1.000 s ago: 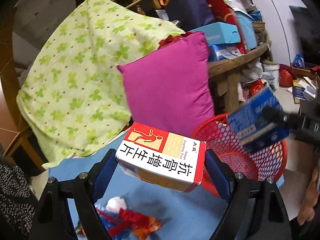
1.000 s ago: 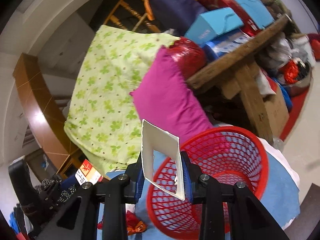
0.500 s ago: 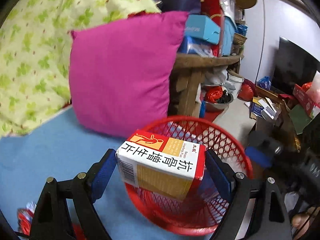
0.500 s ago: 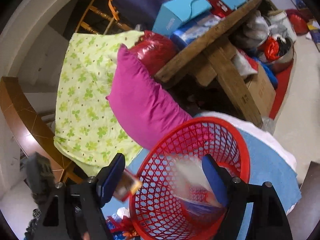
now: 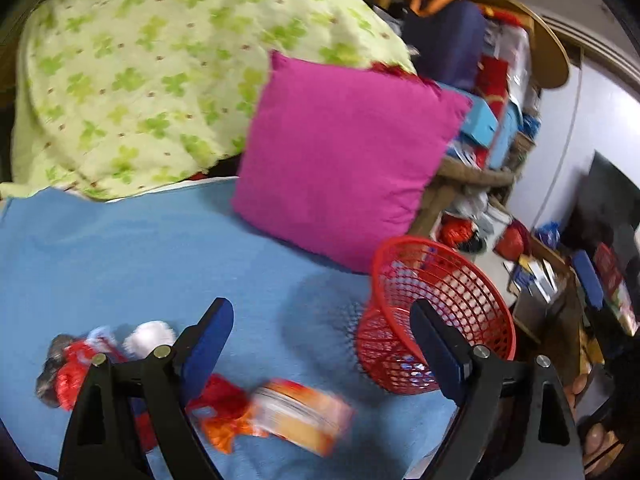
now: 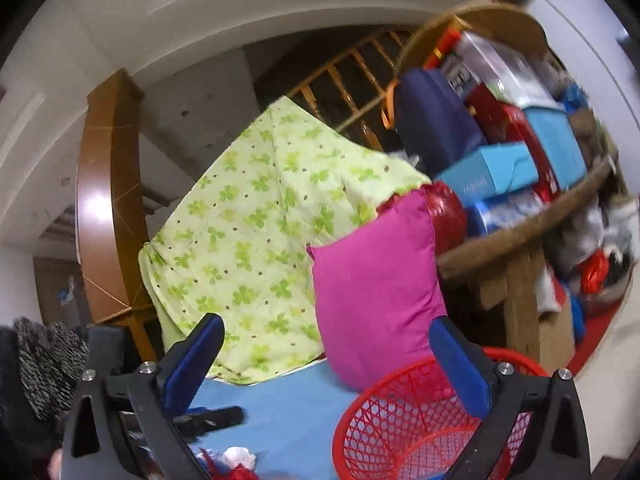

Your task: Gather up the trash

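A red mesh basket [image 5: 436, 312] stands on the blue cloth [image 5: 140, 264] at the right; it also shows in the right wrist view [image 6: 404, 424], low and right. My left gripper [image 5: 320, 344] is open and empty above the cloth, left of the basket. Below it lie an orange snack wrapper [image 5: 296, 416], red wrappers [image 5: 76, 364] and a white crumpled wad [image 5: 150, 332]. My right gripper [image 6: 326, 360] is open and empty over the basket's near left rim. A white wad [image 6: 240, 458] and red scraps lie at the bottom of the right wrist view.
A magenta pillow [image 5: 344, 156] leans behind the basket, against a green clover-print blanket [image 5: 152, 72]. A wooden table [image 6: 516, 240] piled with boxes and bags stands to the right. More clutter sits on the floor at far right [image 5: 540, 276].
The left gripper opened; its white-and-red box is gone from it. The right gripper opened and its white card fell into the basket. Both have drawn back from the basket.
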A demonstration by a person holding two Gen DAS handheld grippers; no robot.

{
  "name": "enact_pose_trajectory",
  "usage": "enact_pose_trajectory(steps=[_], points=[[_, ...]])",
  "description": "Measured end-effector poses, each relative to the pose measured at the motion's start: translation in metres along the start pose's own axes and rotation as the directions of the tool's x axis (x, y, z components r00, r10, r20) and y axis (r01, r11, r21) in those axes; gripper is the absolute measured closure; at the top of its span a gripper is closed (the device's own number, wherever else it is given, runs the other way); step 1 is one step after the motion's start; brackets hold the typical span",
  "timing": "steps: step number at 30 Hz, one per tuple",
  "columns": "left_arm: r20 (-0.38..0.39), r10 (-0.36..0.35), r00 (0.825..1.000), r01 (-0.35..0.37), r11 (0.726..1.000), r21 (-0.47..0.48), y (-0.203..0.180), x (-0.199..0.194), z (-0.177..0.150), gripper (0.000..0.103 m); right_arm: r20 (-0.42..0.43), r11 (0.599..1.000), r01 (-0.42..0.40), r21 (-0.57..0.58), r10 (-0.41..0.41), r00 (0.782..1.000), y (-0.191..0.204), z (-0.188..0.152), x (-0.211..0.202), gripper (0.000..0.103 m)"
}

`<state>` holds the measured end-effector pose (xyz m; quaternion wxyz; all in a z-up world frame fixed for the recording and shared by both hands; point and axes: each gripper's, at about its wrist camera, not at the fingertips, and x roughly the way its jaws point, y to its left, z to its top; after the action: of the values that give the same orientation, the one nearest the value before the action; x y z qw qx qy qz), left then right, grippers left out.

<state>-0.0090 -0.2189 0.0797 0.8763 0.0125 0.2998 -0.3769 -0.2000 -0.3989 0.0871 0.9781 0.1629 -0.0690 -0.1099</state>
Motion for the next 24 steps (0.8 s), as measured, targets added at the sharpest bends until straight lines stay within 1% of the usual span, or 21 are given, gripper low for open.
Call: enact_pose_trajectory(steps=[3, 5, 7, 9, 10, 12, 13, 15, 16, 18, 19, 20, 22, 23, 24], points=[[0.027, 0.025, 0.999, -0.024, 1.0, -0.012, 0.01, -0.014, 0.004, 0.013, -0.014, 1.0, -0.008, 0.026, 0.008, 1.0, 0.002, -0.003, -0.001, 0.0], [0.027, 0.03, 0.999, -0.029, 1.0, -0.006, 0.012, -0.021, 0.004, 0.013, -0.024, 0.999, -0.009, 0.053, 0.01, 1.0, -0.002, -0.004, -0.003, 0.0], [-0.002, 0.023, 1.0, -0.023, 0.999, 0.031, 0.008, -0.02, -0.007, 0.013, -0.032, 0.999, -0.002, 0.038, 0.003, 0.999, -0.005, -0.003, -0.004, 0.0], [-0.038, 0.044, 0.998, -0.041, 0.997, 0.061, 0.005, -0.016, -0.027, 0.013, -0.059, 0.999, -0.041, 0.036, 0.043, 0.997, -0.008, -0.004, -0.003, 0.0], [-0.078, 0.052, 0.996, -0.047, 0.997, 0.055, 0.005, -0.008, -0.043, 0.013, -0.073, 0.997, -0.058, 0.043, 0.061, 0.995, -0.01, -0.005, -0.002, 0.0], [-0.16, 0.058, 0.985, -0.059, 0.998, -0.001, 0.009, 0.012, -0.064, 0.013, -0.095, 0.995, -0.071, 0.07, 0.078, 0.992, -0.016, -0.005, 0.001, 0.0], [-0.212, 0.06, 0.975, -0.073, 0.996, -0.056, 0.011, 0.027, -0.076, 0.013, -0.1, 0.993, -0.076, 0.087, 0.084, 0.991, -0.019, -0.005, 0.002, 0.0], [-0.262, 0.045, 0.964, -0.079, 0.989, -0.121, 0.012, 0.044, -0.088, 0.013, -0.095, 0.992, -0.069, 0.107, 0.079, 0.992, -0.025, -0.004, 0.001, 0.0], [-0.273, 0.048, 0.961, -0.089, 0.986, -0.141, 0.009, 0.051, -0.09, 0.013, -0.091, 0.993, -0.059, 0.104, 0.069, 0.993, -0.026, -0.003, 0.0, 0.0], [-0.28, 0.074, 0.957, -0.119, 0.982, -0.147, 0.0, 0.062, -0.09, 0.013, -0.085, 0.995, -0.05, 0.087, 0.058, 0.995, -0.026, -0.002, -0.003, 0.0], [-0.292, 0.102, 0.951, -0.146, 0.98, -0.133, -0.005, 0.068, -0.091, 0.013, -0.088, 0.996, -0.046, 0.076, 0.052, 0.995, -0.026, -0.002, -0.003, 0.0], [-0.309, 0.137, 0.941, -0.181, 0.977, -0.116, -0.012, 0.076, -0.093, 0.013, -0.092, 0.997, -0.039, 0.065, 0.045, 0.995, -0.025, -0.001, -0.001, 0.0], [-0.32, 0.145, 0.936, -0.191, 0.975, -0.116, -0.02, 0.085, -0.096, 0.013, -0.1, 0.998, -0.035, 0.05, 0.039, 0.994, -0.025, -0.001, -0.001, 0.0], [-0.326, 0.156, 0.932, -0.202, 0.973, -0.111, -0.025, 0.091, -0.097, 0.013, -0.102, 0.998, -0.037, 0.057, 0.042, 0.994, -0.026, -0.001, -0.001, 0.0], [-0.334, 0.183, 0.925, -0.225, 0.97, -0.093, -0.03, 0.096, -0.098, 0.013, -0.103, 0.997, -0.038, 0.063, 0.045, 0.994, -0.027, 0.0, 0.0, 0.0]])
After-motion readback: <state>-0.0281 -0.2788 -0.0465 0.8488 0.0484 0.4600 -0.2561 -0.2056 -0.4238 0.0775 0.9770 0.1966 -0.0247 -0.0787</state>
